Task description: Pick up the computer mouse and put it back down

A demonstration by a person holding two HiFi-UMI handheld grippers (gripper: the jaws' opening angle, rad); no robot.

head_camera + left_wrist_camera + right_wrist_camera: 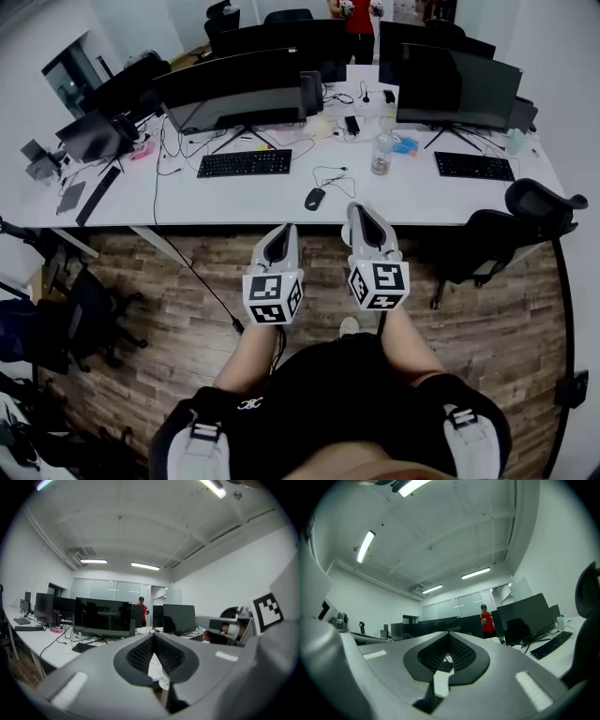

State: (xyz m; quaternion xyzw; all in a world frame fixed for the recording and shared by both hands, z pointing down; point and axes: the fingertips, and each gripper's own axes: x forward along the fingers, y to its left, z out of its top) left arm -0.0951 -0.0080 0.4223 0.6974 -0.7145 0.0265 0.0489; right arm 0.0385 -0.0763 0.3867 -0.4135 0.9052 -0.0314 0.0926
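Left claw (281, 230) and right claw (360, 210) clenched empty, short of the desk (187, 202) edge; mouse (314, 198) at twelve o'clock, bare desk around it.

Computer mouse (315, 198): small, black, oval, wired, lying flat on the white desk (234, 202) near the front edge. It sits between the left-hand keyboard (245, 163) and the right-hand keyboard (473, 166), closer to the former. Its thin cable (334, 178) curls away behind it.

Two tools are counted, left tool (280, 232) and right tool (360, 210); on the tabletop (412, 202) are plainly made out one computer mouse (315, 198), one clear jar (382, 155) and two keyboards, left keyboard (244, 163) and right keyboard (473, 166); one person in red (360, 23) is seen
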